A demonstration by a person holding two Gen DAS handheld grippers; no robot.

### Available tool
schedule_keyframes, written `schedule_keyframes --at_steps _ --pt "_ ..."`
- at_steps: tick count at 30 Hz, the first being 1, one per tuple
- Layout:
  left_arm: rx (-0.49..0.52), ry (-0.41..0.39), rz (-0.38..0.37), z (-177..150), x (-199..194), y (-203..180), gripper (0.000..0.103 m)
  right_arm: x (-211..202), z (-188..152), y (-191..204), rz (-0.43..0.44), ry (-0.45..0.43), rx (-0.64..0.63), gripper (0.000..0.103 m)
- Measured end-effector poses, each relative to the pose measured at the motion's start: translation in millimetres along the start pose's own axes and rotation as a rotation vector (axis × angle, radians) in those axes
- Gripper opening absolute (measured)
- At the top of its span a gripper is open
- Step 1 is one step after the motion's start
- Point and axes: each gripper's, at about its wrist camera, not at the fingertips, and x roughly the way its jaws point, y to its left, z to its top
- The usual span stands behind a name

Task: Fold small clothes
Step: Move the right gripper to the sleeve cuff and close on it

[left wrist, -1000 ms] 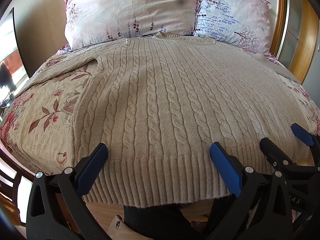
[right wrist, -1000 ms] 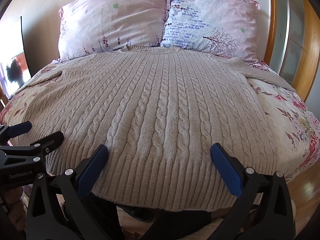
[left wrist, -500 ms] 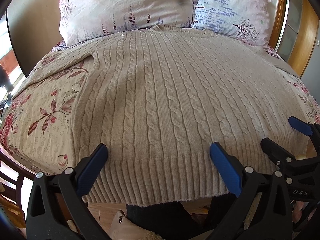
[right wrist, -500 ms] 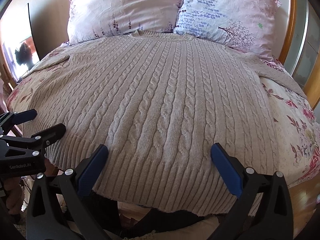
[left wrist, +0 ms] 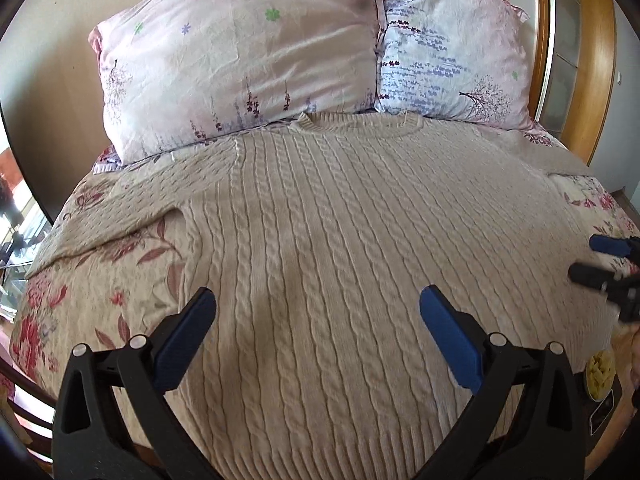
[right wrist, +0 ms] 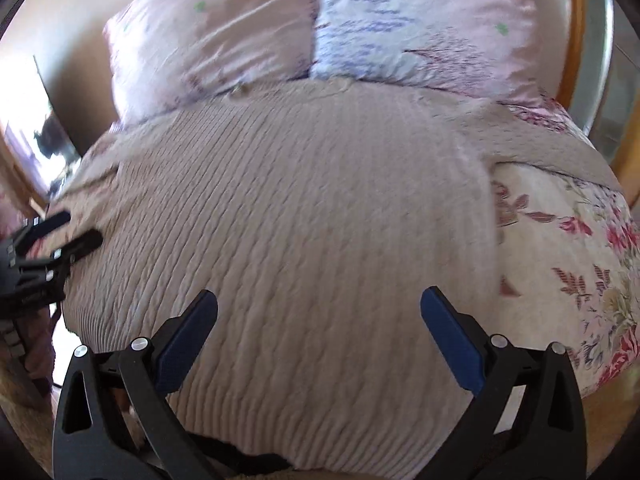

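Left wrist view: my left claw hangs spread wide, empty, over the beige cable-knit sweater, which lies flat on the floral-quilted bed, collar toward the pale pink pillows, hem toward me.

Right wrist view, blurred: my right claw gapes empty above the sweater's hem half.

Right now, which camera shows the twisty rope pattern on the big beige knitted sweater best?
The left wrist view. There the beige cable-knit sweater is sharp, so each twisted cable shows from neckline to ribbed hem. In the right wrist view the same sweater is smeared by motion blur, and the cables show only as faint slanted lines.
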Motion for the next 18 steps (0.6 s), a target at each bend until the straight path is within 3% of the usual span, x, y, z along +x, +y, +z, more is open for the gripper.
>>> schedule_keyframes --at_steps 6,8,11,14,18 --pt "0.043 -0.005 -0.012 43.7 24.4 -1.4 0.101 11.3 55.7 -132.8 -0.085 -0.079 0.376 0.081" --pt "0.04 -0.026 -0.021 56.7 32.2 -0.4 0.101 19.0 64.5 -175.3 -0.112 -0.087 0.498 0.069" --pt "0.003 -0.053 -0.073 72.8 47.9 4.6 0.101 33.1 67.9 -233.9 -0.114 -0.084 0.695 0.06" --pt "-0.073 -0.036 -0.143 85.7 70.2 12.5 0.101 48.7 66.6 -278.3 -0.064 -0.088 0.872 0.055" --pt "-0.145 -0.037 -0.198 93.4 95.4 20.0 0.101 62.1 73.1 -307.6 -0.087 -0.103 0.964 0.05"
